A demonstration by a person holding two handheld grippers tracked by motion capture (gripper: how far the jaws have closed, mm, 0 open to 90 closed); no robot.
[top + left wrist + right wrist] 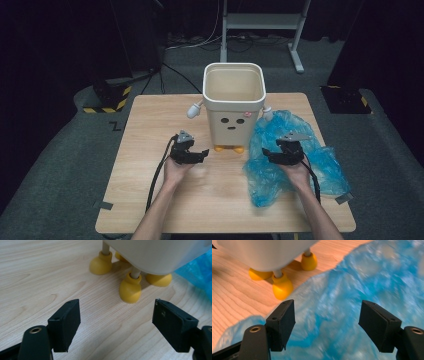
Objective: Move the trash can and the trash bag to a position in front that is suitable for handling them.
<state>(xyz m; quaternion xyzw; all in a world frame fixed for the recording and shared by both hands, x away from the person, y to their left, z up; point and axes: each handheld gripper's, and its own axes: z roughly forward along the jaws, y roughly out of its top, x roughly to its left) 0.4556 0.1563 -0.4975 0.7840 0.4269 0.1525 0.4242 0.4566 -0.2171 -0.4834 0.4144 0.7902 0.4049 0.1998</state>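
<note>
A cream bin [234, 105] shaped like a cartoon figure, with a face, small white arms and yellow feet [130, 290], stands upright at the table's middle back; its inside looks empty. A crumpled blue plastic bag [295, 160] lies flat on the table to its right. My left gripper [192, 155] hovers open just left of the bin's feet, nothing between its jaws. My right gripper [280, 156] is open low over the blue bag [352, 297], with the bin's yellow feet [282, 287] to its left.
The wooden table [150, 125] has bare room at the left and front. Around it lie grey floor, cables, a metal stand [260, 22] behind, and yellow-black striped bases [107, 97] at the far left.
</note>
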